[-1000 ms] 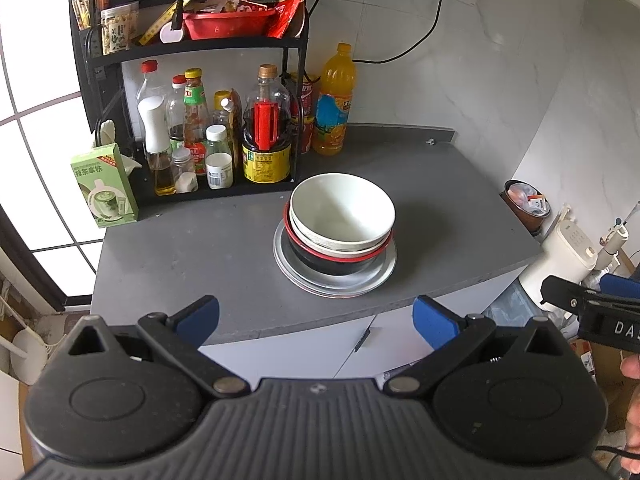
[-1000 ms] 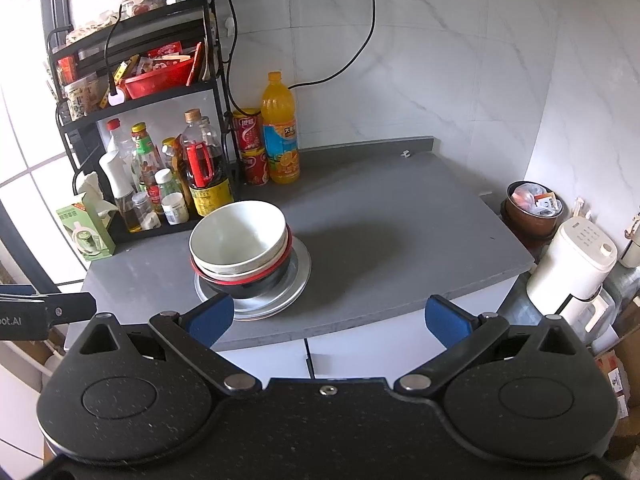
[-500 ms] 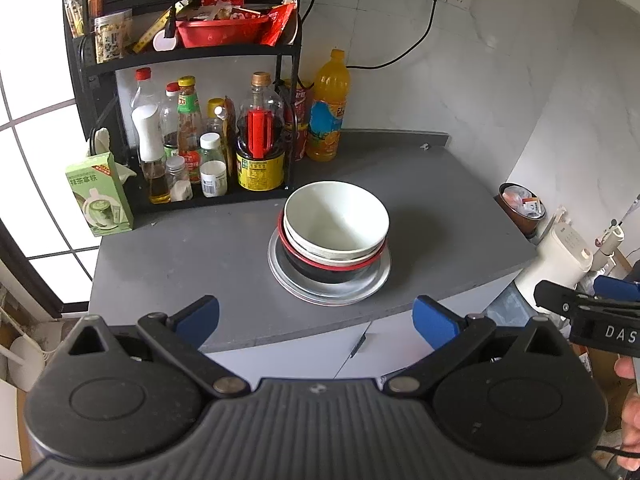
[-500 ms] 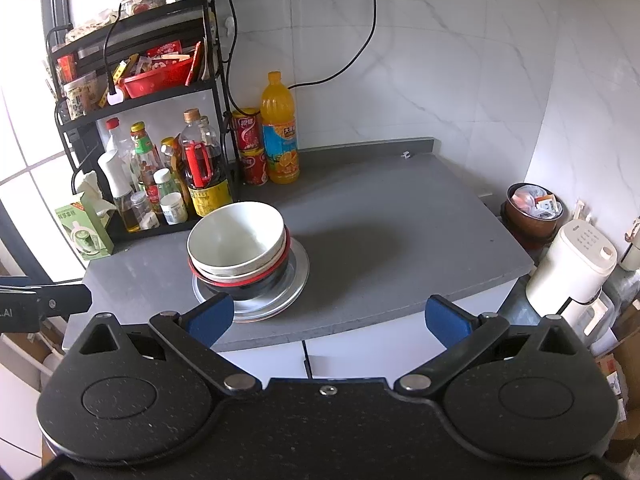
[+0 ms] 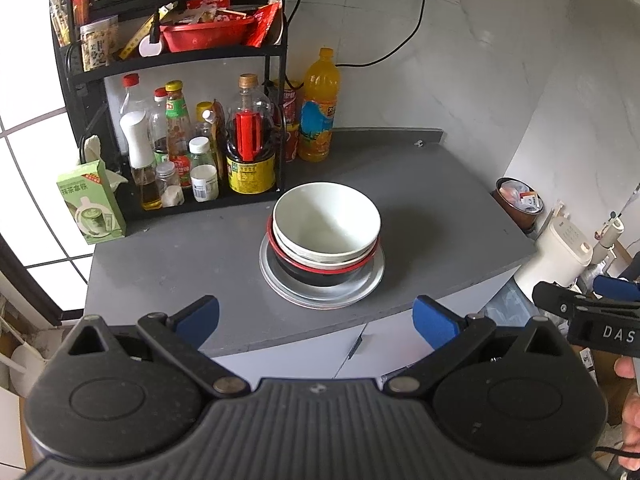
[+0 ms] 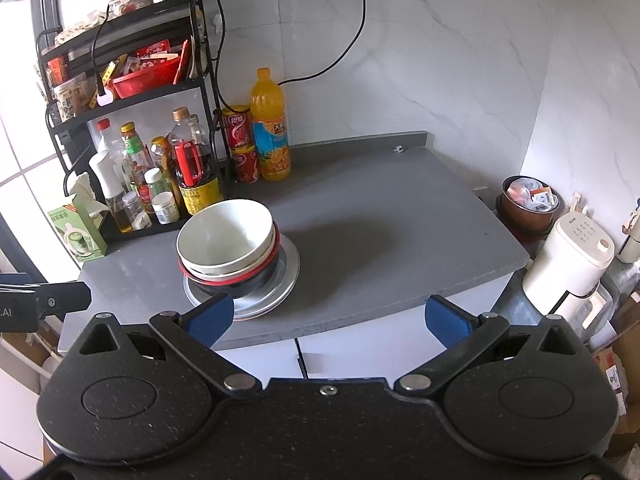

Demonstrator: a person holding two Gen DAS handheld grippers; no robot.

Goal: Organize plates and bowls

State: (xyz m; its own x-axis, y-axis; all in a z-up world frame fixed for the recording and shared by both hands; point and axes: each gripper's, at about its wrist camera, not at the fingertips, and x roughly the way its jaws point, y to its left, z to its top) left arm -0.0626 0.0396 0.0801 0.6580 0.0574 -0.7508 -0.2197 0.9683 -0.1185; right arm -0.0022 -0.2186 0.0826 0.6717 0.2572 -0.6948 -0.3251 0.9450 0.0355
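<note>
While both tongs (image 5: 316, 320) gape, bowls (image 5: 326, 228) sit near the counter edge (image 5: 304, 340).

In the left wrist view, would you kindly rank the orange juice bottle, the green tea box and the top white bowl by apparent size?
1. Top white bowl
2. Green tea box and orange juice bottle: too alike to rank.

Three stacked bowls (image 5: 326, 226), one plate (image 5: 362, 290).

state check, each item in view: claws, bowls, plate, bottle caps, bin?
left claw: open, empty
right claw: open, empty
white bowl: upright, empty, top of stack
red-rimmed bowl: nested under it
metal plate: flat on counter, under bowls
orange juice bottle: upright, capped
bin: holds rubbish
</note>
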